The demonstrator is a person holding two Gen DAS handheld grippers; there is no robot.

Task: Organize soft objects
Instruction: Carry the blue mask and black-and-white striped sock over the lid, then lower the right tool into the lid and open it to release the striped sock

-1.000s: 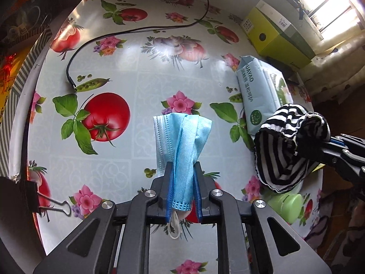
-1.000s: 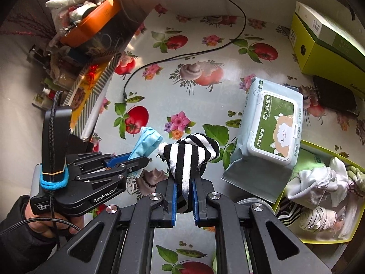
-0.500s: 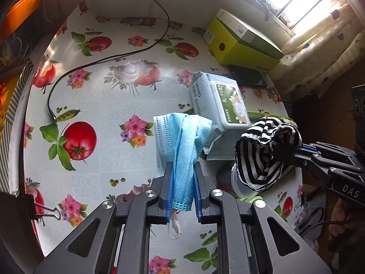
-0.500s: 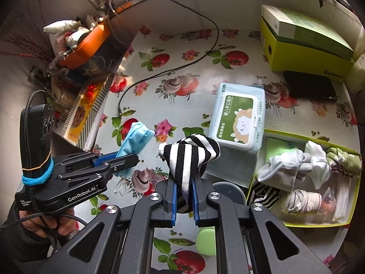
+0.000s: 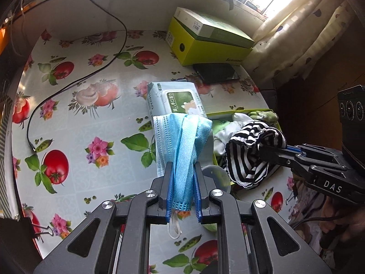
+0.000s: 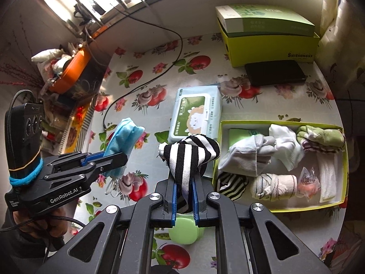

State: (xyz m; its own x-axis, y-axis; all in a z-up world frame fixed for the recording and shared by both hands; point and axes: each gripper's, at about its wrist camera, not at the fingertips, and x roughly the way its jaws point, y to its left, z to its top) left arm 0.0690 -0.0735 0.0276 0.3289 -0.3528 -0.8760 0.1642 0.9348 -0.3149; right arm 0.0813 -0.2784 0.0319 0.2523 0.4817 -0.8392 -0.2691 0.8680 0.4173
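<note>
Green-walled, the tray (image 6: 343,199) on the counter (image 6: 269,105) already holds several rolled socks and small cloths, so a good part of the sorting looks done. Two things are left in the air: the left tool (image 5: 183,186) is clamped on a blue face mask (image 5: 182,141), the right tool (image 6: 183,188) on a striped sock (image 6: 187,157). The sock hangs just beside the tray's left edge, the mask further left, above the counter
</note>
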